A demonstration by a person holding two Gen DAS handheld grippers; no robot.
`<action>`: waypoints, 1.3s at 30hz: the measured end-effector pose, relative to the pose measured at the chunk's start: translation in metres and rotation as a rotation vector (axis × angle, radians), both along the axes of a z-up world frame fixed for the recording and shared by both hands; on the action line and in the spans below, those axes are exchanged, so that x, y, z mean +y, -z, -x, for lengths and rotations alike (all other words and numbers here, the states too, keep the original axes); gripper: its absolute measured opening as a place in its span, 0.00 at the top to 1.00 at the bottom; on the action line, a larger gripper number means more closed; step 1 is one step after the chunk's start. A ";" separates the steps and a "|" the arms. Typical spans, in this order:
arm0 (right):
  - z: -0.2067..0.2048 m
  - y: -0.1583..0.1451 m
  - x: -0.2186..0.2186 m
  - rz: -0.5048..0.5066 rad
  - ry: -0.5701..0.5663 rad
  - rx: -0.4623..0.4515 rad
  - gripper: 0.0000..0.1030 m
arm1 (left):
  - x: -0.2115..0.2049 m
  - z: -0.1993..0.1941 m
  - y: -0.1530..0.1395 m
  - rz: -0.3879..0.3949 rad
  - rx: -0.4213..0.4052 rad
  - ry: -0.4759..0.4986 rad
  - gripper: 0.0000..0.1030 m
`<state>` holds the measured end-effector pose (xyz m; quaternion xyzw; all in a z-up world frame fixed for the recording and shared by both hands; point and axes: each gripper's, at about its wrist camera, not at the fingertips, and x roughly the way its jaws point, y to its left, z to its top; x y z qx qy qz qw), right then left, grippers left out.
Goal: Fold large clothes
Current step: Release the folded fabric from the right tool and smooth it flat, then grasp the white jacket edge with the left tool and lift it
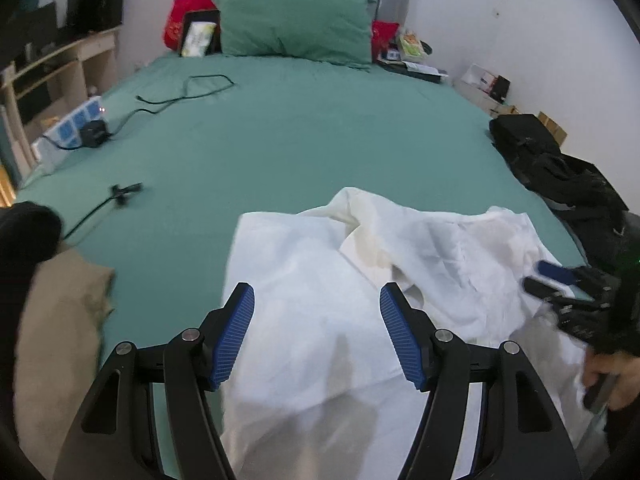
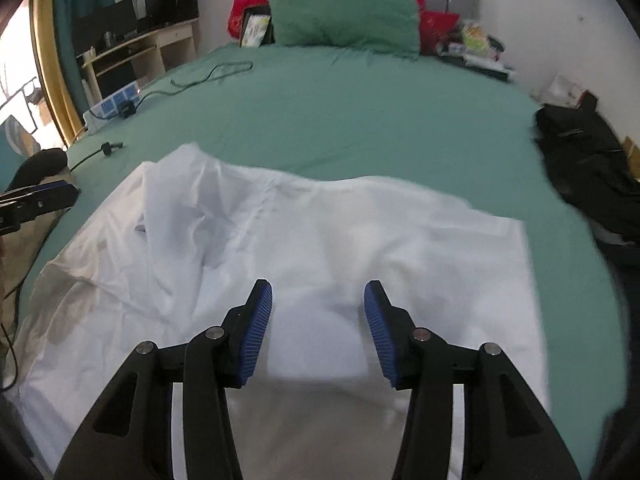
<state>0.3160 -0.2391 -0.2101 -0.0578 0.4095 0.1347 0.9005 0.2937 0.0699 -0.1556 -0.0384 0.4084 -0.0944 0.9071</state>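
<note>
A large white garment (image 1: 328,304) lies rumpled on the near part of the green bed (image 1: 304,136), also in the right wrist view (image 2: 320,248). My left gripper (image 1: 317,296) is open and empty, just above the garment's left half. My right gripper (image 2: 318,296) is open and empty, above the garment's near middle. The right gripper also shows at the right edge of the left wrist view (image 1: 548,280), above the cloth's right side. The left gripper shows at the left edge of the right wrist view (image 2: 36,200).
A green pillow (image 1: 296,24) and red cushions (image 1: 188,4) stand at the headboard. A power strip (image 1: 76,128) and black cables (image 1: 188,92) lie at the bed's left. A beige cloth (image 1: 60,320) lies near left. Black bags (image 1: 560,172) sit at the right edge.
</note>
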 end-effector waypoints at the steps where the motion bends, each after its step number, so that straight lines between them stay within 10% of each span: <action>1: 0.008 -0.004 -0.008 0.006 0.005 -0.003 0.53 | 0.003 0.007 -0.002 0.017 0.002 -0.006 0.33; 22: 0.134 -0.006 -0.194 0.082 0.212 0.089 0.36 | 0.064 0.167 0.042 0.045 0.252 -0.234 0.33; 37: 0.155 0.041 -0.244 -0.168 0.300 0.259 0.36 | 0.053 0.197 0.072 -0.080 0.244 -0.301 0.33; 39: 0.154 0.041 -0.234 -0.163 0.257 0.264 0.58 | 0.046 0.200 0.072 -0.123 0.247 -0.286 0.34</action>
